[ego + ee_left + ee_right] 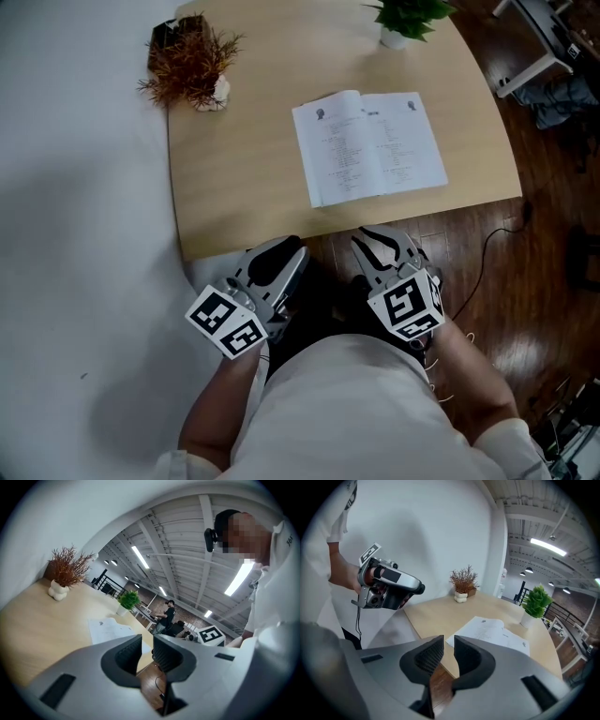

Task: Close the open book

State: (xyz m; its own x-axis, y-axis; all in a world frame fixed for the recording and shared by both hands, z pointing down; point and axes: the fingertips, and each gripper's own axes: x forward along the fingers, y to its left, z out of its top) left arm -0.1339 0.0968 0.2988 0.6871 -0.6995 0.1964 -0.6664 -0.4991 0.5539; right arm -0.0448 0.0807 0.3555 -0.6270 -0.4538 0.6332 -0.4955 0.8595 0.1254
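Still at the approach, it seems: the open book [368,145] lies flat on the table [234,169], while left gripper [281,255] and right gripper [382,246], jaws slightly parted and empty, hover short of the book, so the next move probably calls for reaching one outer page edge.

Honestly, there's nothing you can actually read here. Your open book [368,145] has printed lines on both pages, but they're way too small to make out. The left marker cube [228,322] and right marker cube [406,307] only carry black-and-white square patterns, no letters or numbers.
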